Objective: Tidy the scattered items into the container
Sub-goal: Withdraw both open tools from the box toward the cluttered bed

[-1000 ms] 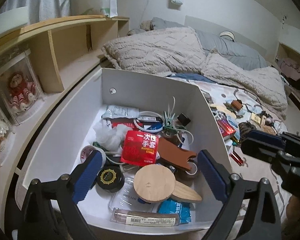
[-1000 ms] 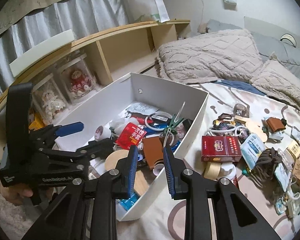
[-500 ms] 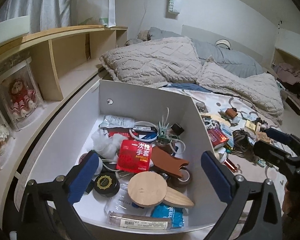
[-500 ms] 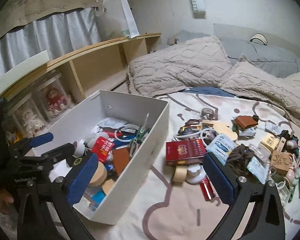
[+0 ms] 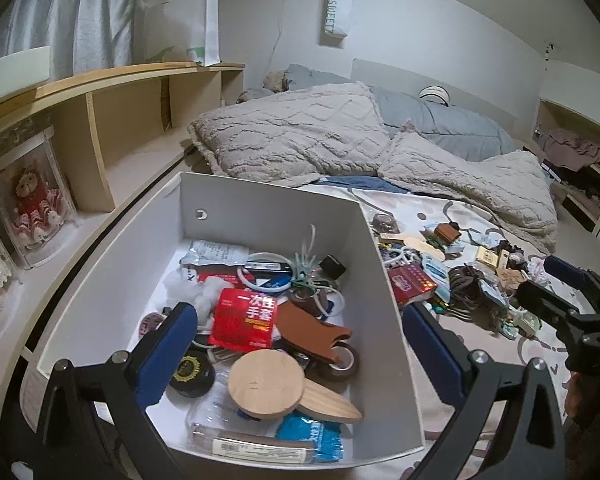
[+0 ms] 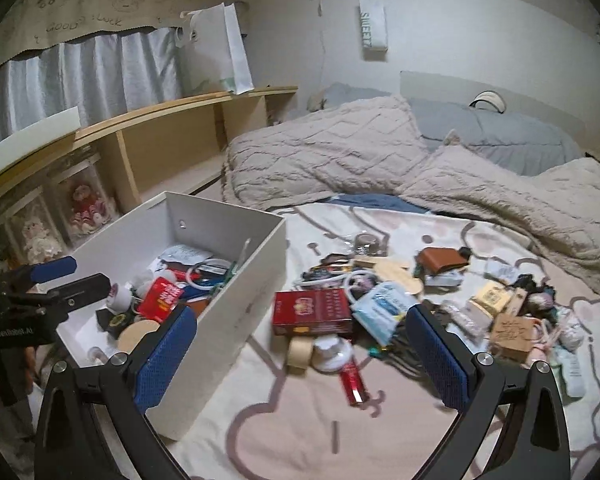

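The right hand-held gripper point(image 6: 300, 364) is held released over the red box point(image 6: 312, 312) on the bed point(image 6: 300, 432), ready for pickup. The left hand-held gripper point(image 5: 296, 356), also released, is kept over the white box point(image 5: 384, 344).

Bare sheet point(image 6: 300, 420) in front of the right gripper point(image 6: 300, 360), easy way in. Beyond it clutter, red box point(image 6: 312, 312) nearest. White box point(image 6: 236, 312) wall blocks the left; top open.
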Tool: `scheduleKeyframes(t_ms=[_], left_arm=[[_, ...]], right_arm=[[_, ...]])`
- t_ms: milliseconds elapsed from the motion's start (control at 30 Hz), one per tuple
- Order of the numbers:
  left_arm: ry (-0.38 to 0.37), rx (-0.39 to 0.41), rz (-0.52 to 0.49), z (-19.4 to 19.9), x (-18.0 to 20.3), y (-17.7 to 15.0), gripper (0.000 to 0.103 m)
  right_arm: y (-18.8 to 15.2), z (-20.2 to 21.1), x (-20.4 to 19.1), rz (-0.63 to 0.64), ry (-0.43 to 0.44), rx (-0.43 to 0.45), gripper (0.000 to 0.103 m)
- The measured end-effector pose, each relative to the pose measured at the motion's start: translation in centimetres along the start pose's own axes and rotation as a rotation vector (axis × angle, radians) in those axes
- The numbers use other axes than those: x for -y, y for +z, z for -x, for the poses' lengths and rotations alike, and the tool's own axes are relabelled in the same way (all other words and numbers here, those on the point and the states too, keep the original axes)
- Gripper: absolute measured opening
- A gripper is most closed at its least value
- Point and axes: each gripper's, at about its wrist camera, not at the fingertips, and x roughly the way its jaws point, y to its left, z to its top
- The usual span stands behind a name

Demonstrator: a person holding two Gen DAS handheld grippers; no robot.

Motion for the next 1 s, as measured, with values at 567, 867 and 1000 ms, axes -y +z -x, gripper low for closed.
scheduleKeyframes(t_ms=[567,867,1000], left_arm=[[-0.099,0.033,-0.031,-0.7,5.5,-1.3,0.103],[-0.152,0.052,-0.026,-0.8,8.4,-2.2,0.103],[-0.182,0.058,-0.021,-0.6,9.5,-2.7,0.103]], right_arm=[[-3.0,3.1,8.6,-0.067,-0.169,-0.001,0.103],[-5.7,4.6,12.3,-0.095,-0.233,-0.018,0.103],[-6.9,5.2,13.5,-0.105,-0.250,-0.022,0.103]])
